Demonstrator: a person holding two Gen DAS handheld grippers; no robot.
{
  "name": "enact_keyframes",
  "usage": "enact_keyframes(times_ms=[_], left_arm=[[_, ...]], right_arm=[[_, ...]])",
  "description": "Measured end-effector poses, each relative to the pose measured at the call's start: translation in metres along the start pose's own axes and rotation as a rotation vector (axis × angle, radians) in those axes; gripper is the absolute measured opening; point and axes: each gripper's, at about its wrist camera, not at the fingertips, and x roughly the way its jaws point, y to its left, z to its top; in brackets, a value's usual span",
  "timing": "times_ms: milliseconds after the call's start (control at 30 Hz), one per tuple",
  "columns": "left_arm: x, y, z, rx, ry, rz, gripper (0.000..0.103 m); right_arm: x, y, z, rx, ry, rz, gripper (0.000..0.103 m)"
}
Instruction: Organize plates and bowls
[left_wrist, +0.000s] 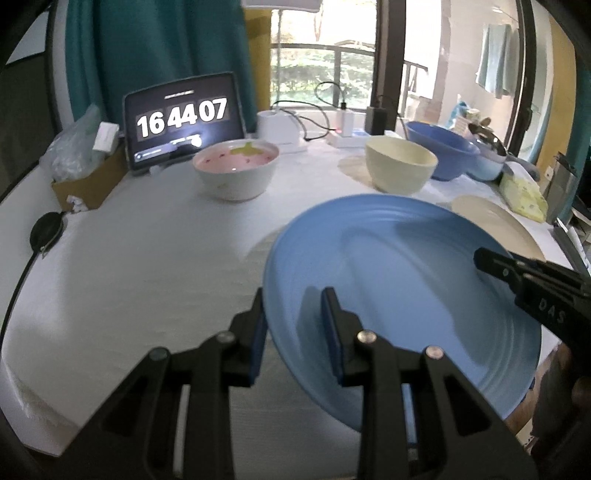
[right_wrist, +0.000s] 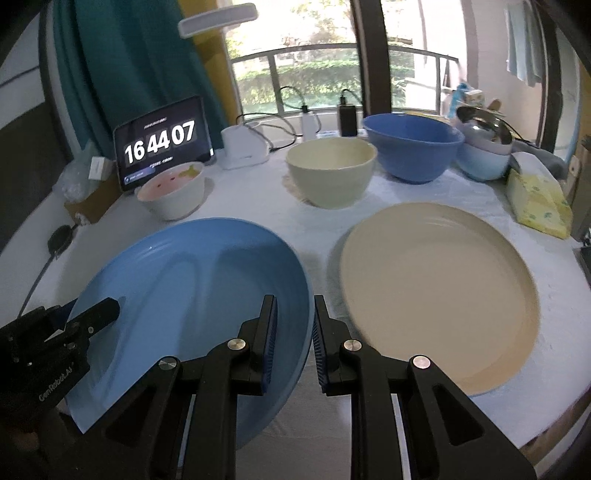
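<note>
A blue plate (left_wrist: 399, 295) (right_wrist: 192, 306) is lifted and tilted above the white table. My left gripper (left_wrist: 295, 314) straddles its left rim, one finger on each side. My right gripper (right_wrist: 293, 325) straddles its right rim the same way. Both grip the plate. A beige plate (right_wrist: 439, 295) lies flat on the table to the right; its edge shows in the left wrist view (left_wrist: 495, 221). Behind stand a cream bowl (right_wrist: 330, 173) (left_wrist: 400, 162), a blue bowl (right_wrist: 413, 146) (left_wrist: 439, 147) and a white bowl with a pink inside (right_wrist: 173, 192) (left_wrist: 236, 170).
A tablet (right_wrist: 164, 142) showing a clock stands at the back left, next to a cardboard box (left_wrist: 88, 181). Chargers and cables (right_wrist: 310, 122) line the back edge. Stacked bowls with a metal one (right_wrist: 484, 147) and a yellow packet (right_wrist: 535, 206) sit at the right.
</note>
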Motion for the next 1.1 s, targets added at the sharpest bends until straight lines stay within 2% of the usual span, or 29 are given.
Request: enact_keyframes(times_ms=[467,1100], left_arm=[[-0.001,-0.054,0.011,0.073,0.002,-0.034,0.029],[0.019,-0.126,0.023,0.16,0.032,-0.075,0.03]], right_arm=[[-0.019,-0.053,-0.001,0.081,-0.04,-0.026,0.02],[-0.023,-0.126,0.0,0.177,-0.064,-0.069,0.02]])
